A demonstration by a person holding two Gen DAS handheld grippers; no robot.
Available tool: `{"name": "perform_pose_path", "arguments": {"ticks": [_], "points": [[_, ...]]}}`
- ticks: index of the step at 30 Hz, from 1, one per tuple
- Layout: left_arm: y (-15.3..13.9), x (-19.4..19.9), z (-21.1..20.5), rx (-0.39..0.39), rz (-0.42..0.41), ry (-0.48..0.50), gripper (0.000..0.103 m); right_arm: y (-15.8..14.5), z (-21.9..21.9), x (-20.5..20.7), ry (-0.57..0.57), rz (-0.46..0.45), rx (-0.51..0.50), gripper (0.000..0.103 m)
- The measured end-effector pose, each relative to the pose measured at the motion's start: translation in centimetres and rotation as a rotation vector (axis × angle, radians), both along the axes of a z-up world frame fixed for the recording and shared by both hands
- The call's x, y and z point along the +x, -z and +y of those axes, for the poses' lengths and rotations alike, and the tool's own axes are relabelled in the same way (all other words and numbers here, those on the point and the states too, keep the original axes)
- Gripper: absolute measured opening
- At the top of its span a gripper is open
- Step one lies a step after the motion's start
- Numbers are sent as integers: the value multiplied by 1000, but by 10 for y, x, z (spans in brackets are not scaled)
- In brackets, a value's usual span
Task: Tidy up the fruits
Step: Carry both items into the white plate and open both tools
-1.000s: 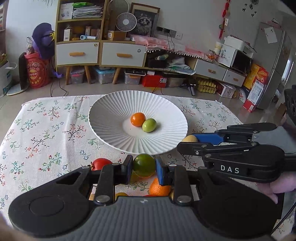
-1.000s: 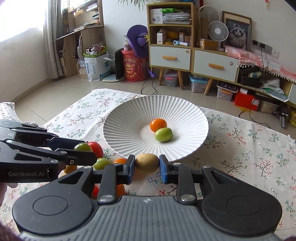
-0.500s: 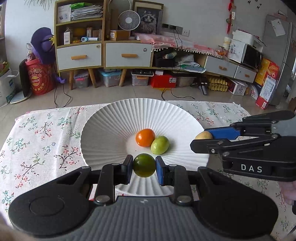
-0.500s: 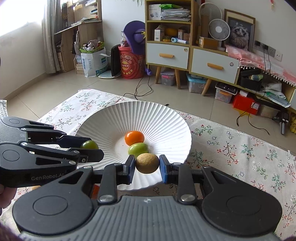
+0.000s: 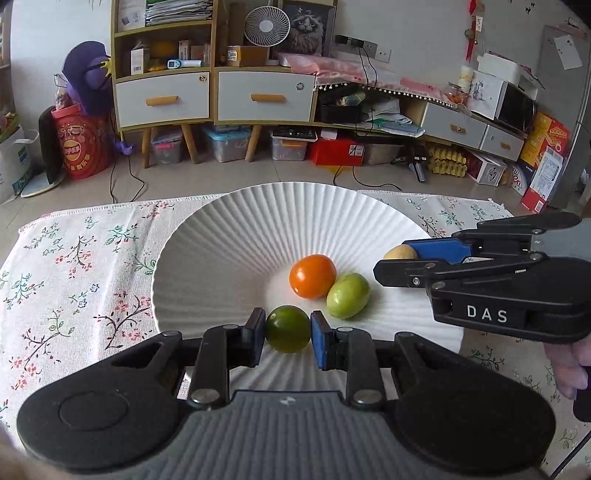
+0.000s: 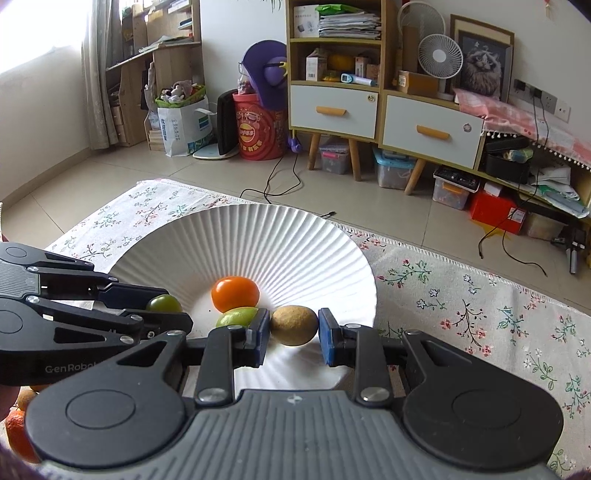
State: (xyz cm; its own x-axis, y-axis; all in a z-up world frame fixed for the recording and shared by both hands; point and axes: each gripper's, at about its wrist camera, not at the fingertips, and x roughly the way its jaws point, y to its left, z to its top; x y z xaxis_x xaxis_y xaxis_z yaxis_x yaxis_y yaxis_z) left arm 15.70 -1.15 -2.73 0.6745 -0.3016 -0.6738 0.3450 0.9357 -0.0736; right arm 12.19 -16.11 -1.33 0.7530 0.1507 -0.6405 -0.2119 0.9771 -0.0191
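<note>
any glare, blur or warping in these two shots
Left wrist view: sharp; fisheye bends the cabinet and walls, dark vignette in the corners, small highlight on the orange tomato. Right wrist view: window at top left is blown out white, floor edges curve, and the plate stays crisp.

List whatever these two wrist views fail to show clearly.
- Right wrist view: the pale green fruit is partly covered by the right gripper, shut on the tan oval fruit.
- Right wrist view: orange fruits at the lower left are cut off by the frame edge and gripper body.
- Left wrist view: the white ribbed plate near rim is hidden behind the left gripper, shut on the dark green round fruit.
</note>
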Motion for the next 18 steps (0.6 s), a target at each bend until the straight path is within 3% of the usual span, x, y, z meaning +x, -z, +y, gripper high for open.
{"name": "perform_pose_path", "arguments": {"ticks": [18], "points": [[2, 9, 2, 10, -13, 12, 24, 3, 6, 8, 4, -19, 7, 28]]}}
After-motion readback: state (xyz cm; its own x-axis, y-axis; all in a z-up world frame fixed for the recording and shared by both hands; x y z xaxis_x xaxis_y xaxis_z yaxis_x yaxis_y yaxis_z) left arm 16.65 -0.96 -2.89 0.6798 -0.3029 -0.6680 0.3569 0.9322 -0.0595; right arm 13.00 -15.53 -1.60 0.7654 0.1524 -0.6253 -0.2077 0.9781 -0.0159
